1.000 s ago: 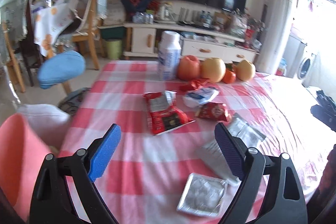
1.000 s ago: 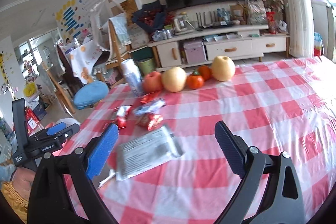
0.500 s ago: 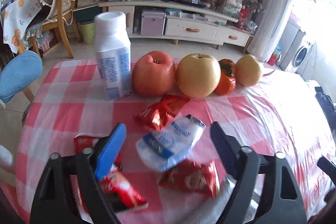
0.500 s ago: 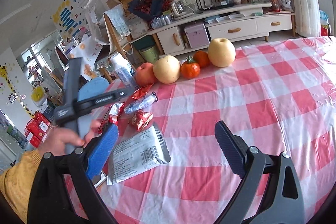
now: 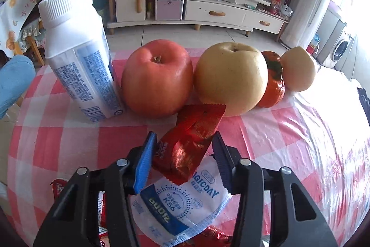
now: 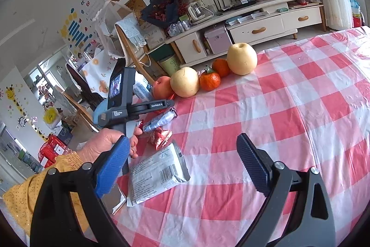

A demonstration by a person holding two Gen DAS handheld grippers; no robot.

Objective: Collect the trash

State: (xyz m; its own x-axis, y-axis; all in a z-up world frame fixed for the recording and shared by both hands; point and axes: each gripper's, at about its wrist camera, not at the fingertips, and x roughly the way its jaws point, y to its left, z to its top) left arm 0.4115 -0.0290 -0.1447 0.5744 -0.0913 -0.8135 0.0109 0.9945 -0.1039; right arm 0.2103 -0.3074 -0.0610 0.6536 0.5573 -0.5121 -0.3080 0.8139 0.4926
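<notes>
Standing at ten o'clock in the left wrist view, a white bottle (image 5: 78, 57) was the tallest thing on the checked bench (image 5: 289, 136), with a red apple (image 5: 157, 78) touching it and a yellow pear (image 5: 231, 78) further right at one o'clock. The left hand-held gripper (image 5: 183, 152) was partly closed around a red wrapper (image 5: 189, 142) at the centre, its blue pads just beside the foil, though full contact could not be confirmed. That wrapper lay across a white-and-blue sachet (image 5: 182, 200) at six o'clock. Crinkled and near weightless, it would probably crush and slip, so a pinch across its middle seemed wisest. In the right wrist view, a silver packet (image 6: 157, 175) lay at seven o'clock, and the right hand-held gripper (image 6: 182, 168) hung released above the cloth, grasping nothing.
</notes>
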